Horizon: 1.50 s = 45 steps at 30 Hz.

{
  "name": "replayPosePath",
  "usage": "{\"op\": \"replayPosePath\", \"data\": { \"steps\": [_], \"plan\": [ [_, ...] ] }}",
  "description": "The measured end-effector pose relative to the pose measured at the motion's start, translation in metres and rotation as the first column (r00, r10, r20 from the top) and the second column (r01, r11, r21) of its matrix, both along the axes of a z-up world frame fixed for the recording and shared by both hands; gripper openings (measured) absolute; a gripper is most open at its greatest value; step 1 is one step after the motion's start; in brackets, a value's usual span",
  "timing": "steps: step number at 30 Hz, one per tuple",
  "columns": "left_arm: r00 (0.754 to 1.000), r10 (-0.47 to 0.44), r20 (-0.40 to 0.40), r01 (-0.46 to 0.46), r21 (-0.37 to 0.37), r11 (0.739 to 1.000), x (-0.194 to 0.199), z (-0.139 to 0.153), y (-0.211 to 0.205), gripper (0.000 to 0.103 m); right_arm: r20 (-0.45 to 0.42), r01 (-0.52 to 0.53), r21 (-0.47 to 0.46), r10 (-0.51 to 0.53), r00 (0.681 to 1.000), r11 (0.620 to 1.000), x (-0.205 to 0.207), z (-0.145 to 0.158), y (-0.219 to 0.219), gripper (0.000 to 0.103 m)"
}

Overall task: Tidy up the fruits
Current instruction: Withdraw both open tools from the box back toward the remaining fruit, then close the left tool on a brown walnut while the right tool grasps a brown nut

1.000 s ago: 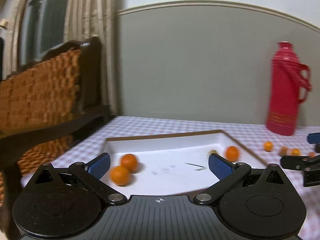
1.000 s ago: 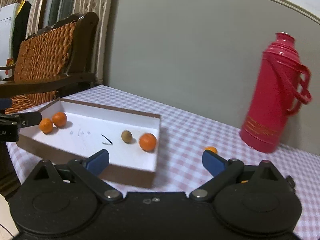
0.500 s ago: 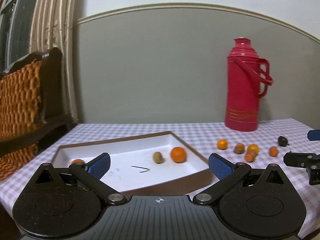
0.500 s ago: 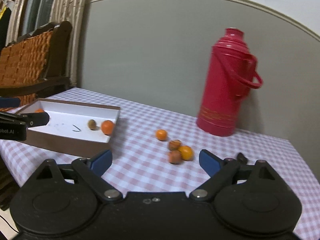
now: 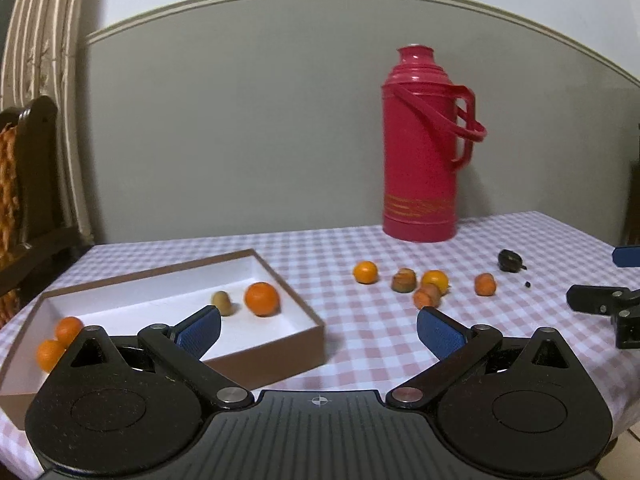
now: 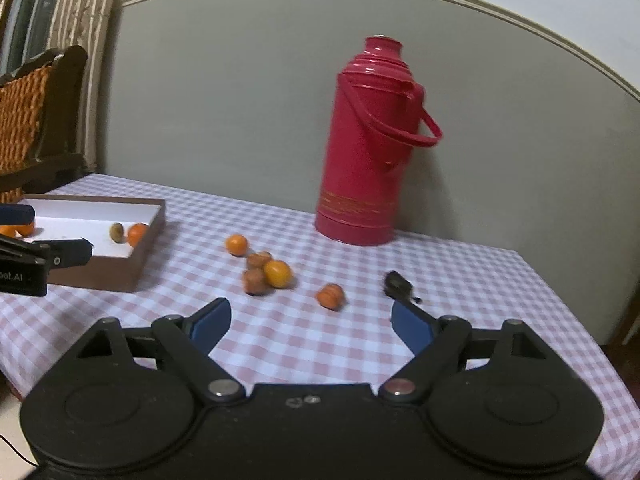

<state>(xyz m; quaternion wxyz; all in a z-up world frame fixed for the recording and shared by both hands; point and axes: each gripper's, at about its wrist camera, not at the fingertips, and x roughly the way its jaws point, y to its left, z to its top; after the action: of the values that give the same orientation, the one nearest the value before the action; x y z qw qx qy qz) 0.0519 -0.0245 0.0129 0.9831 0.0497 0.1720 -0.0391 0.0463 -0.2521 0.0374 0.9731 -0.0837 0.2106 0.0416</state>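
Note:
A brown box (image 5: 272,364) with a white inside sits on the left of the checked table and holds three oranges (image 5: 262,299) and a small brown fruit (image 5: 222,302). Loose on the cloth lie an orange (image 6: 236,244), a cluster of brown and orange fruits (image 6: 264,274), a small orange-red fruit (image 6: 331,296) and a dark one (image 6: 396,283). My left gripper (image 5: 319,328) hangs open over the box's right end, empty. My right gripper (image 6: 312,322) is short of the loose fruit, its jaws closing with nothing between them.
A tall red thermos (image 6: 368,144) stands at the back near the grey wall. A dark wicker chair (image 6: 36,120) is beyond the table's left end. The table's right edge (image 6: 580,320) drops off close to the dark fruit.
Both grippers have swung right, from over the box toward the loose fruit and thermos. The right gripper's jaws have narrowed a little. The left jaws stay wide.

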Motion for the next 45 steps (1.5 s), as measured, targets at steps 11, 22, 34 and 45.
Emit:
{"op": "replayPosePath", "data": {
  "steps": [11, 22, 34, 45],
  "plan": [
    [0.999, -0.042, 0.007, 0.042, -0.015, 0.999, 0.007, -0.008, -0.032, 0.103, 0.017, 0.029, 0.014, -0.03, 0.999, 0.999, -0.005, -0.005, -0.023, 0.071],
    [0.999, -0.043, -0.001, 0.043, 0.027, 0.999, 0.035, -0.017, -0.059, 0.103, 0.006, 0.023, 0.048, -0.023, 1.0, 0.999, 0.027, -0.006, -0.026, 0.061],
    [0.991, -0.083, -0.101, 0.085, 0.017, 0.996, 0.094, -0.032, -0.084, 0.091, -0.103, 0.007, 0.021, -0.005, 0.995, 1.0, 0.092, -0.032, -0.025, 0.046],
    [0.968, -0.117, -0.224, 0.126, 0.026, 0.992, 0.134, -0.052, -0.107, 0.072, -0.213, -0.043, 0.043, 0.051, 0.976, 0.998, 0.139, -0.046, -0.031, 0.042]
  ]
}}
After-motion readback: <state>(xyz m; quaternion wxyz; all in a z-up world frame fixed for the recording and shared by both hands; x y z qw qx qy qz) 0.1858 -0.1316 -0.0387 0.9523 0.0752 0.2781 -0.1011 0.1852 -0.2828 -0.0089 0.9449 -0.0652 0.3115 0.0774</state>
